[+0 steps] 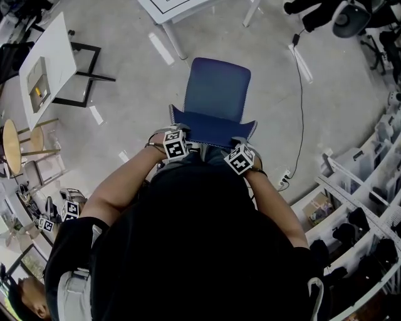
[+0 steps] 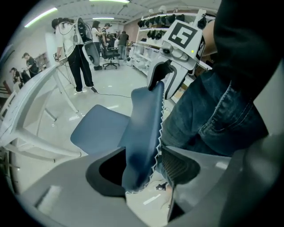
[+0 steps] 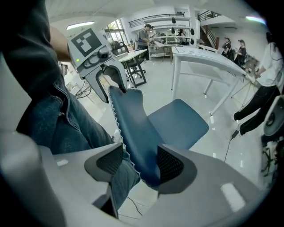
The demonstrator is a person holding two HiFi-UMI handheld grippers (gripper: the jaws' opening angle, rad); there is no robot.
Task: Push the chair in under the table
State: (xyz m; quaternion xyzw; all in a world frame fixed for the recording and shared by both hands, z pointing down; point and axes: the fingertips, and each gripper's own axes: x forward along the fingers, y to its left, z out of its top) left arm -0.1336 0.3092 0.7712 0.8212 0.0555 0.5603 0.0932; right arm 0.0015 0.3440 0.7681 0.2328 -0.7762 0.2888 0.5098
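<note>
The blue chair stands in front of me, its seat [image 1: 219, 88] pointing toward the white table [image 1: 169, 9] at the top of the head view. Both grippers come down over the top edge of the blue backrest [image 1: 213, 128]. My left gripper [image 1: 178, 139] straddles its left end and my right gripper [image 1: 241, 155] its right end. In the left gripper view the backrest [image 2: 144, 133] stands between the wide jaws of the left gripper [image 2: 142, 170], with a gap to the ribbed pad [image 2: 177, 166]. In the right gripper view the right gripper [image 3: 140, 166] likewise has the backrest [image 3: 133, 128] between spread pads [image 3: 111, 162].
A black cable [image 1: 301, 119] runs across the grey floor to the right of the chair. Shelving [image 1: 363, 188] lines the right side. Another white table [image 1: 47, 63] and round wooden stools [image 1: 12, 147] stand at the left. People [image 2: 75, 48] stand further off in the room.
</note>
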